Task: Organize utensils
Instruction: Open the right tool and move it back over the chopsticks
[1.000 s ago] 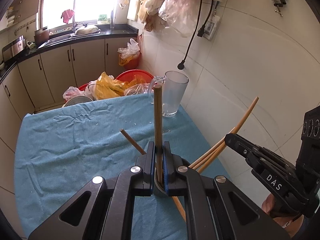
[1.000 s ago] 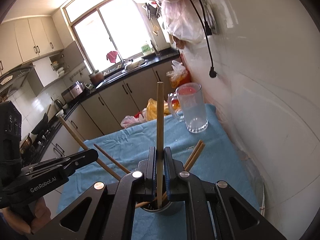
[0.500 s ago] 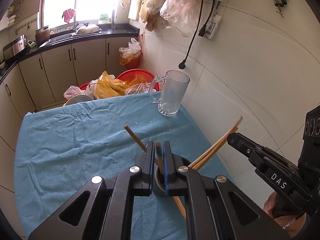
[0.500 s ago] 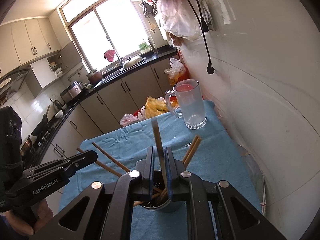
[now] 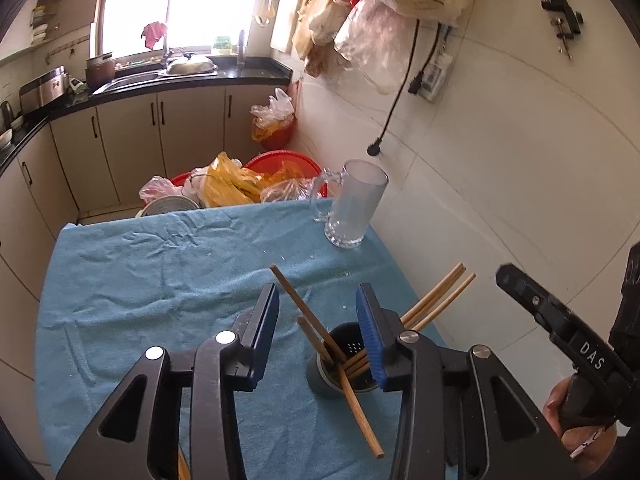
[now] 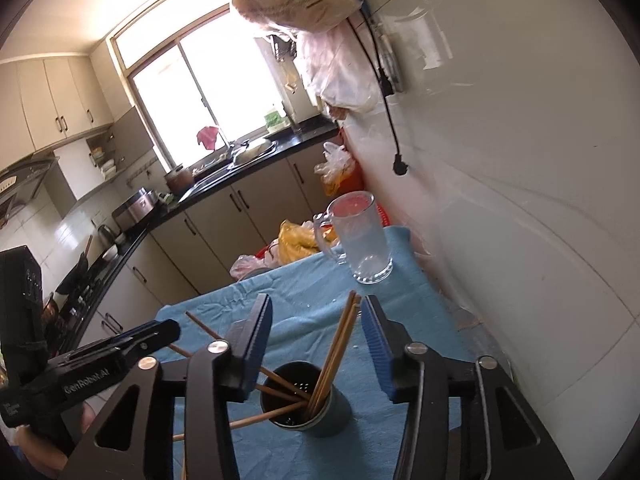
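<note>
A dark perforated utensil cup [image 5: 349,364] stands on the blue cloth [image 5: 160,280] and holds several wooden chopsticks [image 5: 436,300] leaning outward. My left gripper [image 5: 318,312] is open and empty just above the cup. My right gripper [image 6: 316,328] is open and empty over the same cup [image 6: 306,400], with chopsticks [image 6: 340,344] rising between its jaws. One chopstick [image 5: 360,412] leans over the cup's near rim. Each gripper shows at the edge of the other's view.
A clear glass mug [image 5: 354,208] stands at the cloth's far right corner by the tiled wall [image 5: 500,160]. Beyond the table are red basins with plastic bags [image 5: 240,184] and kitchen cabinets [image 5: 132,140]. A cord with a plug hangs on the wall [image 5: 376,148].
Both grippers were shut on upright chopsticks above the cup. The chopsticks went down into the cup and both grippers have opened.
</note>
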The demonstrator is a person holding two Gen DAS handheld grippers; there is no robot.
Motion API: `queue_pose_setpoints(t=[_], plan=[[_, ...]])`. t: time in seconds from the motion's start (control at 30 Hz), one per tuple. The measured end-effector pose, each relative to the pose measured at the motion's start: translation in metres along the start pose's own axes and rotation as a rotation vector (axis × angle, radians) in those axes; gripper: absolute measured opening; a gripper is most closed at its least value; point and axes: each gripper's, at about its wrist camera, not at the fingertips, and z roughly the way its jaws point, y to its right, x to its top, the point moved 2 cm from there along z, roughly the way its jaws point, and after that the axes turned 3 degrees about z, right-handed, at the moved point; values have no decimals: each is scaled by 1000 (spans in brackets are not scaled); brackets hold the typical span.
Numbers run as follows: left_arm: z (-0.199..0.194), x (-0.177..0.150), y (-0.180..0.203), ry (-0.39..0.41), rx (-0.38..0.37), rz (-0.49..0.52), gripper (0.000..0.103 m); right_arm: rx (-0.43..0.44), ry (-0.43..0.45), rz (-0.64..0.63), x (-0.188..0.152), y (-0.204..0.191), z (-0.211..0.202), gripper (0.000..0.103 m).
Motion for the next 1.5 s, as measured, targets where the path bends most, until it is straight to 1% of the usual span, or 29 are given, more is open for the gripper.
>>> queue_pose_setpoints(t=[0.07,0.23,0.3,0.37,0.43,0.5,0.53,0.57,0.6,0.63,0.7,0.77,0.8,0.87,0.97,1.1,1.2,1.3,1.43,1.5], plan=[[-9,2,-6,13,2,-16,40,-7,6,3,0,2,-5,59],[-26,1,-26,35,26,-52,44,-24,11,19,-3,6,-15,64],[-31,-3,-34,36,35,-66,45,-32,6,20,-6,8,-17,70],[-35,-9,-41,32,44,-80,49,-42,1,25,-9,8,-20,75],[-37,-16,-48,25,55,-93,57,-53,-4,26,-14,9,-21,80],[-40,-25,-55,18,68,-112,62,-70,-11,25,-18,10,-21,89],[-41,-29,-59,12,78,-122,67,-87,-14,27,-22,11,-22,91],[-43,-34,-62,9,85,-131,70,-96,-18,31,-25,12,-22,94],[-45,-38,-67,8,90,-141,75,-106,-24,37,-28,14,-22,94],[-47,-44,-72,4,97,-151,83,-120,-34,43,-31,16,-21,94],[-51,-55,-84,-10,119,-169,90,-148,-50,48,-36,18,-20,96],[-52,-68,-100,-24,139,-192,90,-152,-77,53,-46,19,-20,97],[-51,-76,-109,-43,155,-202,90,-150,-88,51,-49,18,-21,97],[-43,-94,-128,-109,200,-215,90,-157,-122,37,-62,17,-20,97],[-21,-128,-154,-239,262,-235,90,-154,-165,32,-74,16,-17,97],[4,-178,-173,-370,315,-257,90,-153,-183,-2,-84,9,-21,97],[14,-202,-174,-410,321,-246,90,-158,-184,-26,-87,5,-25,97],[21,-217,-172,-438,344,-208,90,-163,-191,-28,-91,4,-25,97],[24,-225,-169,-451,371,-181,90,-165,-202,-38,-95,1,-26,97],[28,-229,-170,-462,351,-178,90,-164,-203,-45,-97,-2,-26,97]])
